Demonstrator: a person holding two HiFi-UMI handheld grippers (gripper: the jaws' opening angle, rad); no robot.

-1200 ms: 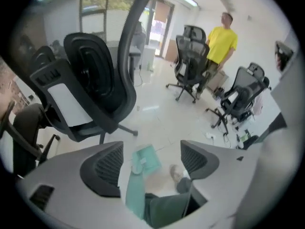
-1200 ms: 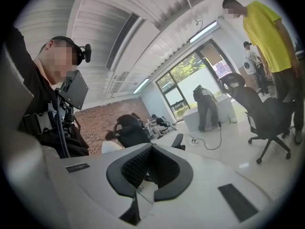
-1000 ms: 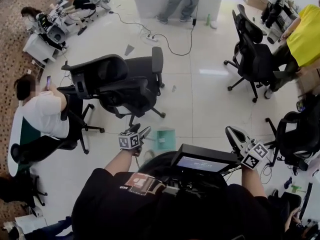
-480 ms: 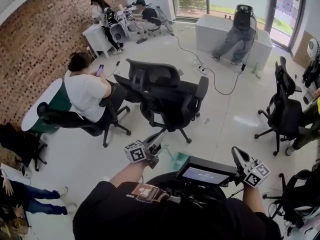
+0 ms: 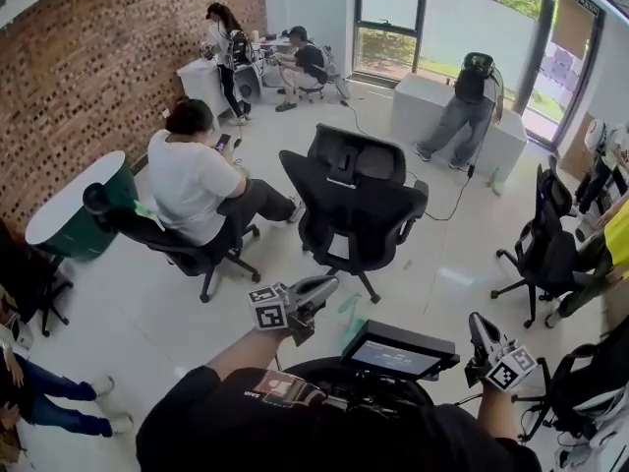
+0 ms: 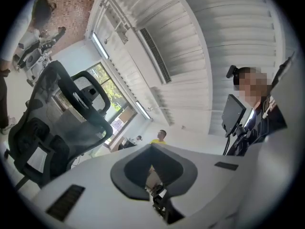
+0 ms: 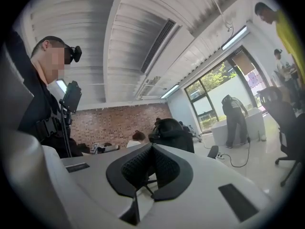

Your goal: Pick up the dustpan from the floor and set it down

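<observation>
Two office chairs [image 5: 359,205] (black) beyond dustpan [image 5: 350,315].

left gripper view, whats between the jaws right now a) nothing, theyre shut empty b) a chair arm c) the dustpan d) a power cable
a: the left gripper has its jaws closed together with nothing clamped; only the black office chair and the room show beyond it.
</observation>
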